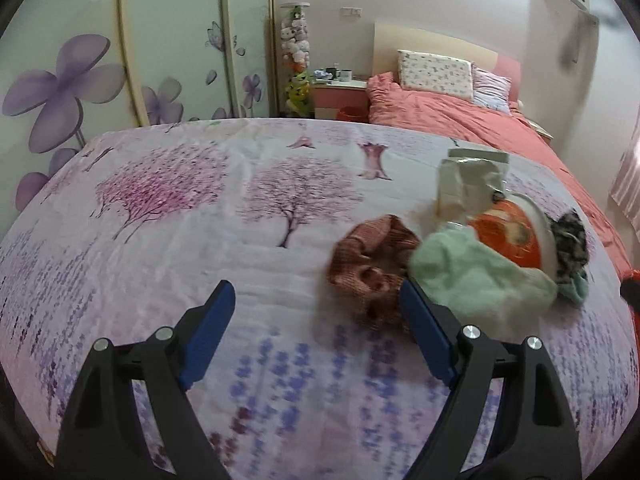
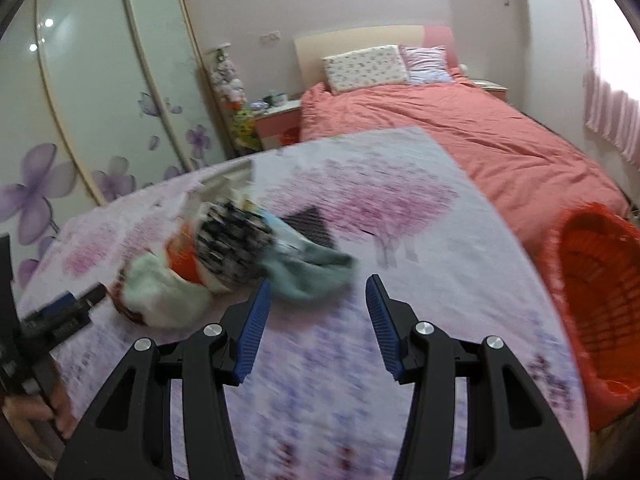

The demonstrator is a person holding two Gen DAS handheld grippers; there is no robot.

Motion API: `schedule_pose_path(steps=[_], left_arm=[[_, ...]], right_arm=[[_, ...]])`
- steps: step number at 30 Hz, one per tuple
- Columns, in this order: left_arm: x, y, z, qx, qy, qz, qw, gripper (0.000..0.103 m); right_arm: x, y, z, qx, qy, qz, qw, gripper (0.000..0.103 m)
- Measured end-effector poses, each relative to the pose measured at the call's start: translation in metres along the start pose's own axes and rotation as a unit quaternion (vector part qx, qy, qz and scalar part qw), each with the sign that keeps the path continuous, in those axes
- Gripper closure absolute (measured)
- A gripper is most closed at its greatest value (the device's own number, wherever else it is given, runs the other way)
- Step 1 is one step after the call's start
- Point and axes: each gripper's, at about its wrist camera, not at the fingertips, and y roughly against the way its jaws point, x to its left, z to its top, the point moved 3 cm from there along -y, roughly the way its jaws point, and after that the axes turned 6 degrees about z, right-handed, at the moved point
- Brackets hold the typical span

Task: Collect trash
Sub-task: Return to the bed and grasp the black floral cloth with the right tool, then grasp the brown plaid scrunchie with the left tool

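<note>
A small heap of litter and soft things lies on the sheet printed with pink trees and purple flowers (image 1: 168, 216) that covers the near surface: a crumpled cream paper package (image 1: 468, 184) stands at the back of the heap, a round orange container with a white rim (image 1: 508, 236) lies tilted on its side just in front of it, a pale green fluffy cloth (image 1: 476, 276) is bunched against the container's near side, a rust-pink ribbed scrunchie (image 1: 372, 264) rests beside the cloth, and a black-and-white patterned fabric piece (image 1: 570, 240) sits at the container's far side with a teal cloth (image 2: 308, 272) spreading out from under it. The left gripper (image 1: 316, 308) hovers over the sheet with its blue-padded jaws spread wide and nothing between them; its right finger (image 1: 424, 332) lies in front of the scrunchie and the green cloth, though the blur hides whether it touches them. The right gripper (image 2: 318, 300) stands about half open, also holding nothing, its left pad just beside the teal cloth. A red mesh basket lined with a red bag (image 2: 600, 300) sits at the right edge of the sheet. Beyond it stretches a bed with a coral duvet (image 2: 460, 132), and a wardrobe with purple flower panels (image 1: 80, 76) stands at the left.
</note>
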Motion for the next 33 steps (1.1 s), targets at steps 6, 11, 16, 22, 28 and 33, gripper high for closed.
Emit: schedule_pose_path(steps=[6,11,16,22,28,33], left_arm=[[0.011,-0.002,0.002,-0.001,0.003,0.004,1.0000,0.020],[0.018,0.000,-0.001,-0.004,0.003,0.003,1.0000,0.020],[0.022,-0.004,0.002,0.000,0.008,-0.011,0.9999,0.021],[0.013,-0.012,0.005,0.014,0.007,-0.035,0.9993,0.027],[-0.001,-0.024,0.013,0.031,0.008,-0.053,0.9981,0.036],[-0.014,-0.039,0.018,0.048,-0.002,-0.054,0.9974,0.046]], right_arm=[[0.035,-0.035,0.022,0.002,-0.002,0.029,1.000,0.053],[0.038,-0.065,0.020,0.050,-0.005,0.025,0.998,0.075],[0.042,-0.050,0.015,0.036,0.011,0.025,0.999,0.097],[0.033,0.000,0.035,-0.051,0.019,-0.010,0.998,0.098],[0.009,0.015,0.040,-0.064,0.008,-0.037,0.997,0.098],[-0.004,0.010,0.030,-0.050,0.005,-0.052,0.997,0.098]])
